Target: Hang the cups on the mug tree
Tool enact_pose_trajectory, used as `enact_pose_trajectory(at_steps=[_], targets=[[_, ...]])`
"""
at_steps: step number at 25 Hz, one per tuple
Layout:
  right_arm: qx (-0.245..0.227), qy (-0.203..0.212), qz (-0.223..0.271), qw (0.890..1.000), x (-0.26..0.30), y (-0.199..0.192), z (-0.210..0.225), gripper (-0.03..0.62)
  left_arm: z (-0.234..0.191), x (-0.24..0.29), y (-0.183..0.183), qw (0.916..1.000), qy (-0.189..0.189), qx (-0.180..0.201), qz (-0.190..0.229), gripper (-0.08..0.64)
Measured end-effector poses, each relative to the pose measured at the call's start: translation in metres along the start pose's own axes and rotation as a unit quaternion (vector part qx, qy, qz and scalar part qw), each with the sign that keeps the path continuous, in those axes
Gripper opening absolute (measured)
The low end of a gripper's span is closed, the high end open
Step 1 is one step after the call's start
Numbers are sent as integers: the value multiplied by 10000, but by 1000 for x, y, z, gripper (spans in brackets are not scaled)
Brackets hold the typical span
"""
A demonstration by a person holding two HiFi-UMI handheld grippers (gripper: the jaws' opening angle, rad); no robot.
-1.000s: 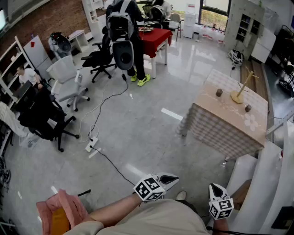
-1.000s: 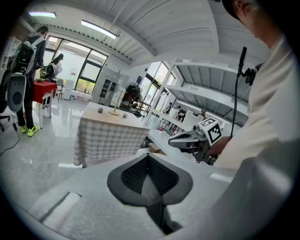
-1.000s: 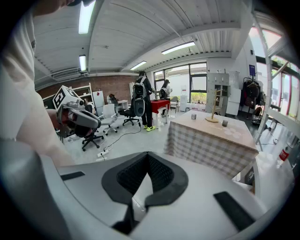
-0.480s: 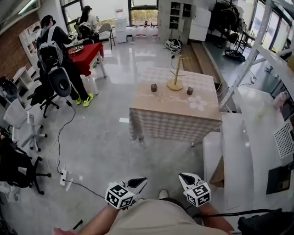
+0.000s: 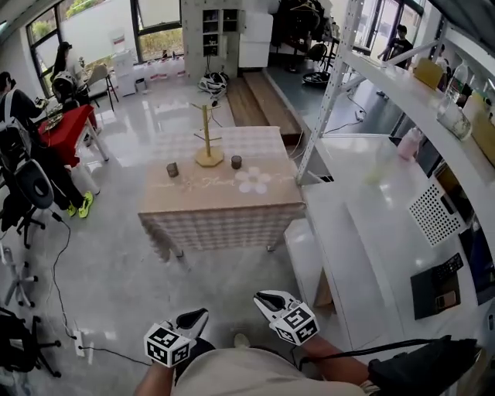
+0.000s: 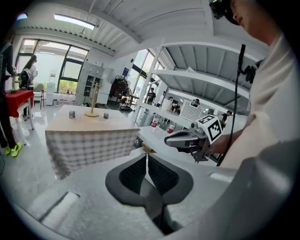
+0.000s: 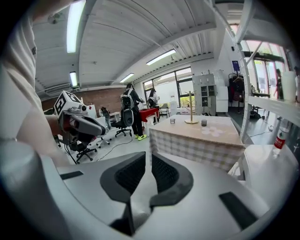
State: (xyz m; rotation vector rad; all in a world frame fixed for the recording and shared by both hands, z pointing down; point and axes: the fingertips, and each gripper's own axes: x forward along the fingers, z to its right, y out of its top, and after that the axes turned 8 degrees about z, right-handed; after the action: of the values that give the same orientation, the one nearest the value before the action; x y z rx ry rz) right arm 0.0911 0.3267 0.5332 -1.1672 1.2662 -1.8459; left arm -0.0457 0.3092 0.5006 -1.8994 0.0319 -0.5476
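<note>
Jaws together, empty, on left gripper [image 5: 198, 314] and right gripper [image 5: 263, 296]; table [image 5: 209, 198] has swung to centre.

Glossy grey floor [image 5: 116, 263] spread across the frame; windows [image 5: 158, 11] glowed upper left, and white shelving [image 5: 402, 87] ran along the right edge.

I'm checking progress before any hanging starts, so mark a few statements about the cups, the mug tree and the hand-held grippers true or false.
1. The left cup and the right cup both stand on the table. True.
2. A cup already hangs on the mug tree. False: no cup shows on it.
3. The mug tree stands upright. True.
4. The left hand-held gripper holds a cup. False: its jaws are together on nothing.
5. The right hand-held gripper hovers over the table. False: it is close to the person's body, short of the table.
</note>
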Motion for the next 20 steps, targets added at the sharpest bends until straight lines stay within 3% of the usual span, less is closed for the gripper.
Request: enact_pose_trajectory(at_steps=[4, 10, 20], targets=[[122, -197, -46, 9997, 2, -6, 26, 78, -6, 24, 7, 9998, -156, -123, -69, 9], [247, -465, -99, 9986, 46, -2, 71, 98, -65, 61, 18, 9996, -207, -68, -193, 12], [223, -1294, -139, 9912, 123, 70, 115, 98, -168, 85, 98, 9945, -993, 273, -191, 28]])
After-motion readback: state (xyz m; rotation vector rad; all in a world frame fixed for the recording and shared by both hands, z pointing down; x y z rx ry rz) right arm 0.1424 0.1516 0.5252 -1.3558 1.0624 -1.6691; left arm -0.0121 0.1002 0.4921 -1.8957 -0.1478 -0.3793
